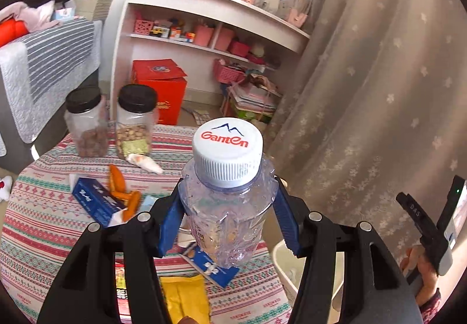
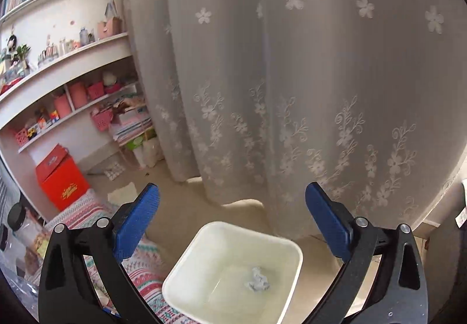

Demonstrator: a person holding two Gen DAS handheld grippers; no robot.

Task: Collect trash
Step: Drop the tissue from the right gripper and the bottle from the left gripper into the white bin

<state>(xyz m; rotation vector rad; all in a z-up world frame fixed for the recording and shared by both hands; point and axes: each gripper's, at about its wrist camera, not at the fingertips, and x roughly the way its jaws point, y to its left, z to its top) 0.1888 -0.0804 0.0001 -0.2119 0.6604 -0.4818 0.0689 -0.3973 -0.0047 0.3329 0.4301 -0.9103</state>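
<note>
My left gripper is shut on a clear plastic water bottle with a white Ganten cap, held above the round table with the patterned cloth. On the table lie a blue box, orange peel pieces, a crumpled white wrapper, a blue packet and a yellow packet. My right gripper is open and empty above a white square bin on the floor, which holds one crumpled paper ball. The bin's rim shows in the left wrist view, right of the table.
Two black-lidded jars of snacks stand at the table's far side. A white shelf unit, a red box and a flowered curtain lie beyond. The right gripper's handle and hand show at the right.
</note>
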